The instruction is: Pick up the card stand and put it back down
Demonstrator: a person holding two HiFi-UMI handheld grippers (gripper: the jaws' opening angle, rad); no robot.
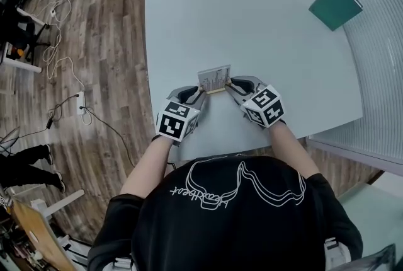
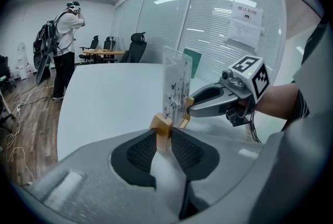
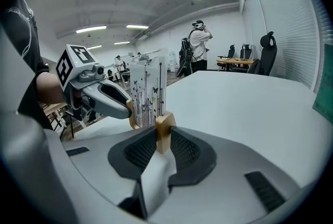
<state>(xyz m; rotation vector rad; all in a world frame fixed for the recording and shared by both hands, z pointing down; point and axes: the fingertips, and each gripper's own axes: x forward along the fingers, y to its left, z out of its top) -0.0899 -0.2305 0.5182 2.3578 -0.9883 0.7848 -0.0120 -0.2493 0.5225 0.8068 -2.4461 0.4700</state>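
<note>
The card stand [image 1: 214,79] is a clear upright holder with a printed card, on a wooden base. It is near the front edge of the white table [image 1: 252,17]. My left gripper [image 1: 203,96] is shut on the left end of the wooden base [image 2: 162,129]. My right gripper [image 1: 230,87] is shut on the right end of the base [image 3: 164,129]. The card [image 2: 176,90] stands upright between the two grippers, with its printed face [image 3: 148,95] in the right gripper view. Whether the base touches the table I cannot tell.
A green notebook [image 1: 335,5] lies at the table's far right corner. A glass wall with blinds [image 1: 378,62] runs along the right. Cables [image 1: 63,68] lie on the wooden floor to the left. A person with a backpack [image 2: 61,46] stands far off, near office chairs.
</note>
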